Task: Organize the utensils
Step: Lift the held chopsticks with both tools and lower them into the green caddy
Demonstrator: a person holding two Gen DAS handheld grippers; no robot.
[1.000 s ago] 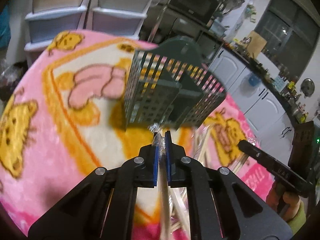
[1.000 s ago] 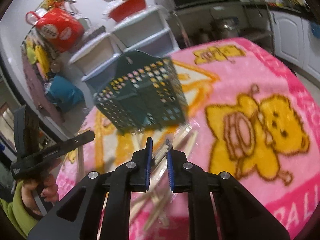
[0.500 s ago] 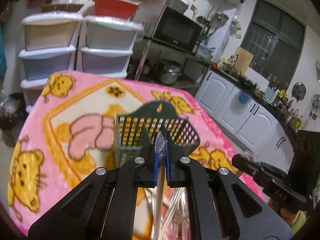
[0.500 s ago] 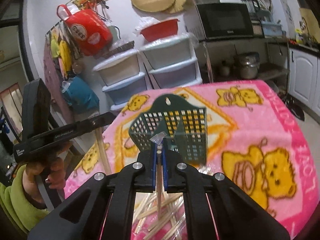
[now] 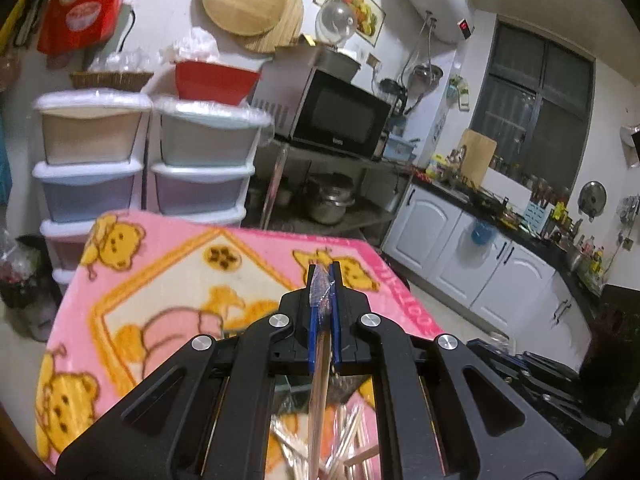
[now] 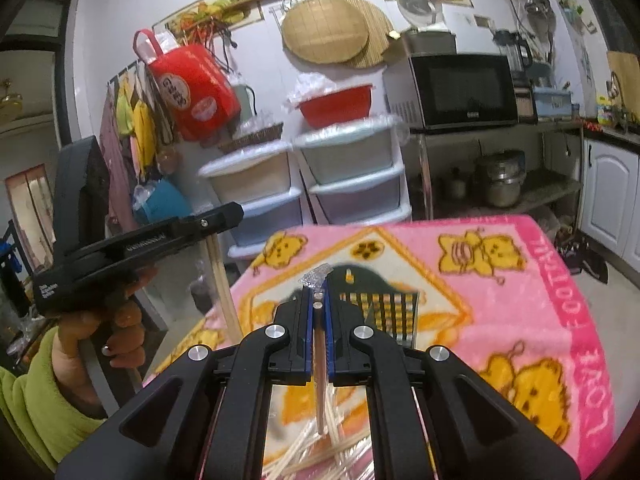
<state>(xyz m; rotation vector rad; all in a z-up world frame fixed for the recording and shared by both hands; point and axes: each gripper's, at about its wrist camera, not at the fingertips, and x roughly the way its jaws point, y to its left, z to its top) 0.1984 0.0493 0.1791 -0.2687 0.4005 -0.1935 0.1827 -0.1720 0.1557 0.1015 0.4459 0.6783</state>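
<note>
My left gripper (image 5: 324,280) is shut on a pair of wrapped wooden chopsticks (image 5: 319,392), held upright above the table; it also shows in the right wrist view (image 6: 224,216), with its chopsticks (image 6: 224,280) hanging down. My right gripper (image 6: 319,300) is shut on another wrapped pair (image 6: 320,380), its plastic tip sticking up. The dark green slotted utensil basket (image 6: 380,308) stands on the pink blanket just beyond my right gripper. Several more wrapped chopsticks (image 6: 304,452) lie on the blanket below both grippers (image 5: 344,436).
The pink bear-print blanket (image 5: 152,280) covers the table. Stacked plastic drawers (image 5: 92,184) stand behind its far edge, next to a metal rack with a microwave (image 5: 340,116). White kitchen cabinets (image 5: 480,260) run along the right.
Both grippers have lifted and tilted up, each carrying chopsticks. The right gripper closed on its pair about a second ago. The basket has dropped out of the left wrist view.
</note>
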